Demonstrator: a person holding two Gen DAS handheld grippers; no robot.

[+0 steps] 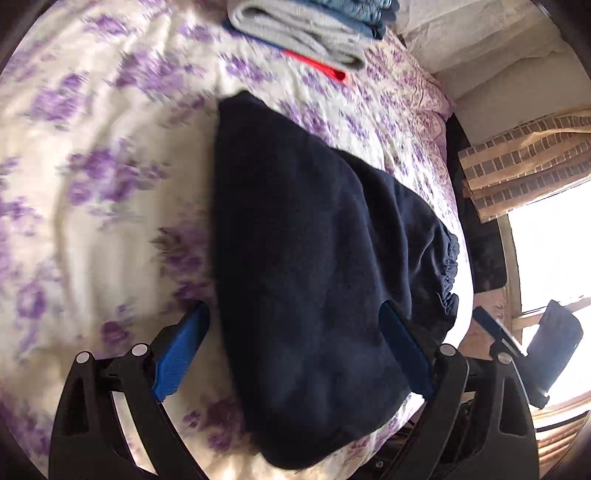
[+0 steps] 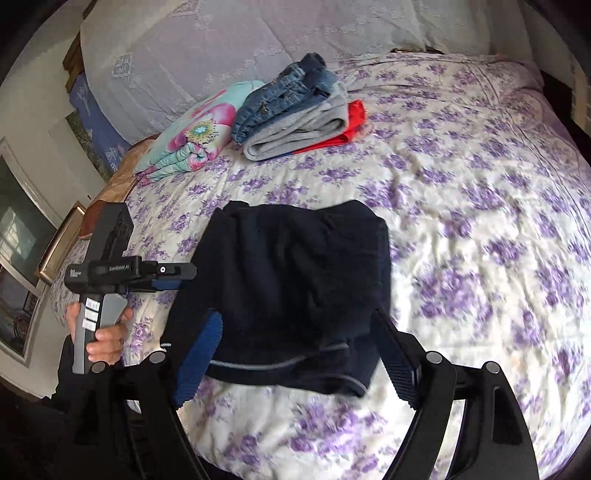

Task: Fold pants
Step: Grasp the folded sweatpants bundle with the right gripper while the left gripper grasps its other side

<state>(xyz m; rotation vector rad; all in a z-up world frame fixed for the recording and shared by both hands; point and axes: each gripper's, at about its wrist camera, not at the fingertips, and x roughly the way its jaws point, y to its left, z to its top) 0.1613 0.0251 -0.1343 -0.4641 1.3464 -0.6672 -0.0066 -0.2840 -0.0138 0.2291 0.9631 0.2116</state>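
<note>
Dark navy pants [image 1: 317, 266] lie folded in a compact bundle on the floral bedspread [image 1: 92, 192], near the bed's edge. They also show in the right wrist view [image 2: 295, 280], with a grey-striped hem toward the camera. My left gripper [image 1: 295, 332] is open, its blue pads either side of the bundle's near end, holding nothing. My right gripper [image 2: 299, 339] is open too, straddling the hem side without gripping. The left gripper [image 2: 168, 277] also shows in the right wrist view, held in a hand just left of the pants.
A stack of folded clothes [image 2: 295, 118], jeans on grey and red items, sits farther up the bed, also in the left wrist view [image 1: 310, 33]. A floral folded blanket [image 2: 192, 136] lies beside it. A window and curtain [image 1: 524, 162] are past the bed's edge.
</note>
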